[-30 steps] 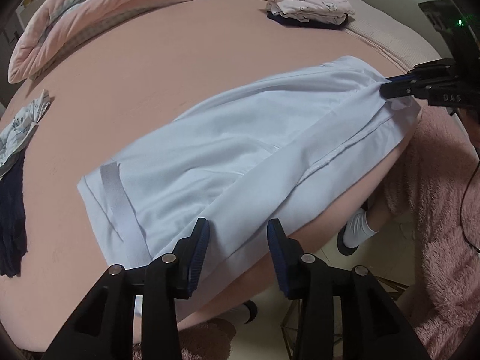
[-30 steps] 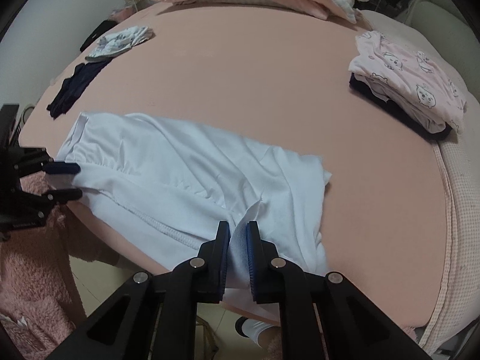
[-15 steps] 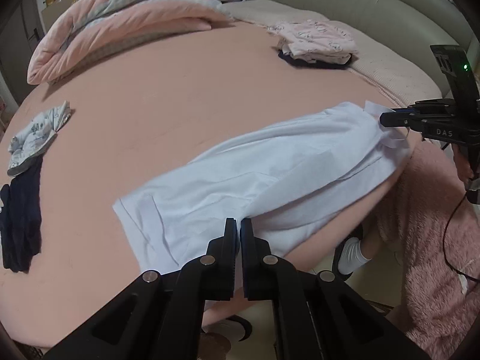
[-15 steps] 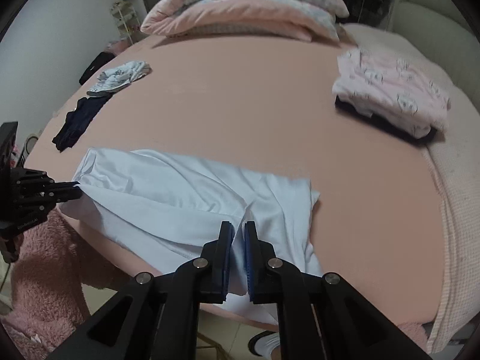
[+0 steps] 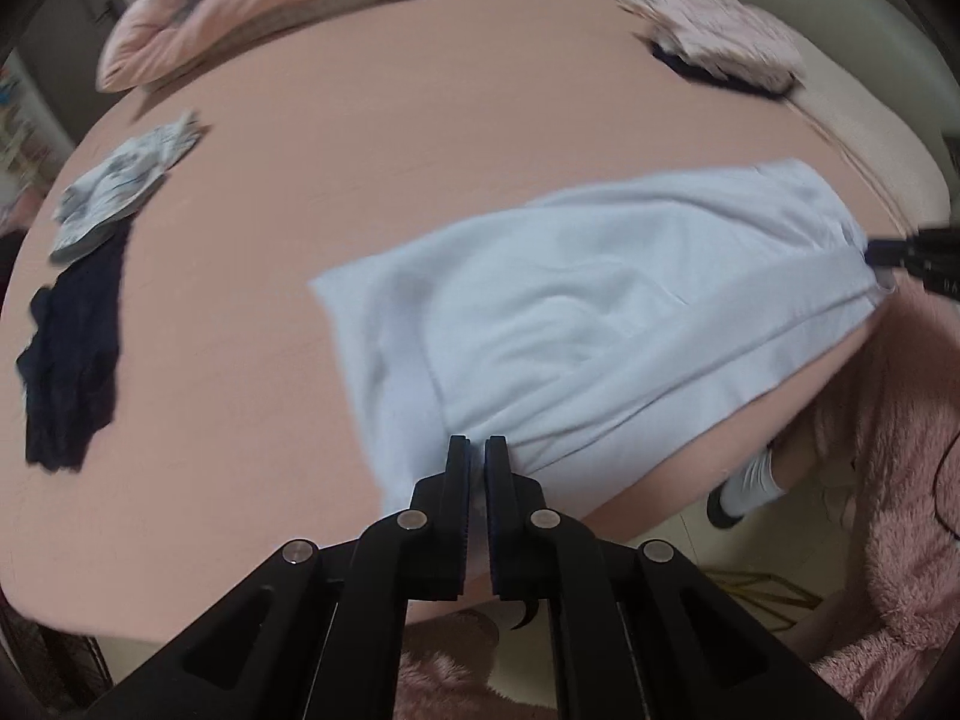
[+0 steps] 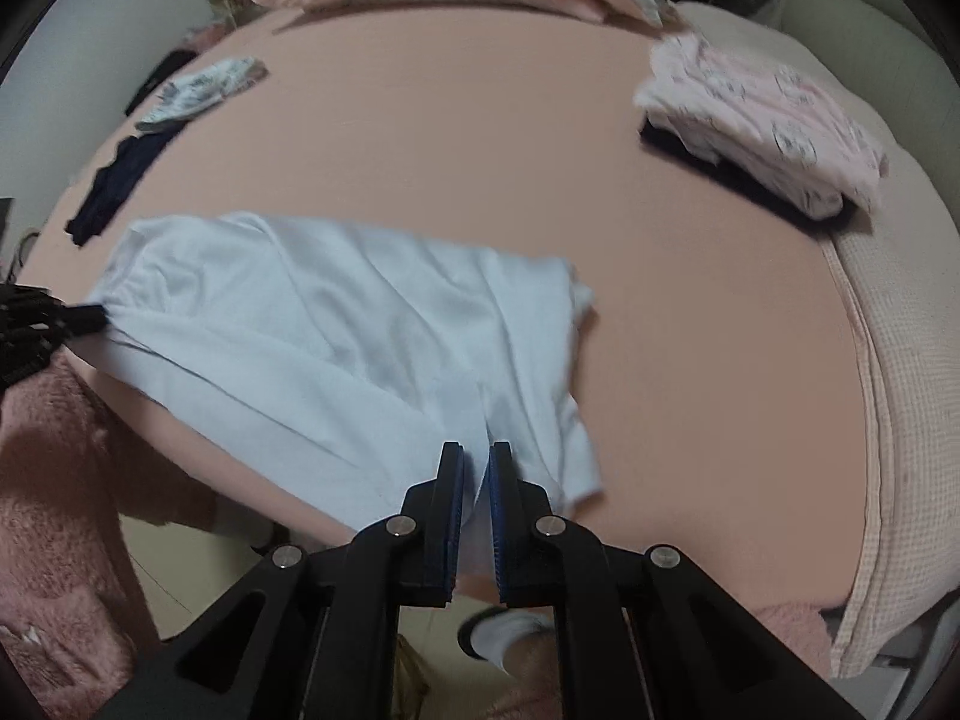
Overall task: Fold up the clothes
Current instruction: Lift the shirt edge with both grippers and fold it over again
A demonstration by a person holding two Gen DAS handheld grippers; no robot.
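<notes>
Two grippers work at the near edge of a wide bed (image 5: 372, 180) covered in a plain peach-pink sheet, and both wrist views are blurred. Along the bed's far edge lies a rolled pink quilt (image 5: 288, 6). Toward the far right corner a folded pink printed garment (image 6: 774, 120) sits on top of a dark one. Near the left edge a crumpled pale patterned cloth (image 5: 120, 180) touches a limp navy garment (image 5: 72, 354). A strip of waffle-textured pale blanket (image 6: 900, 372) runs down the right side of the bed. Below the near edge shows light flooring, fluffy pink fabric (image 5: 900, 480) worn by the person, and a foot in a white sock (image 5: 750, 486) and dark shoe. The white shorts (image 5: 600, 324) lie stretched along the near edge of the bed, with part of the cloth draped over it. The left gripper (image 5: 477, 450) has its blue-padded fingers pressed together on the cloth at one end of the shorts. The right gripper (image 6: 477, 456) pinches the other end in the same way, its jaws nearly meeting with white fabric between them. Each gripper appears at the side of the other's view, clamped on the garment's far corner.
</notes>
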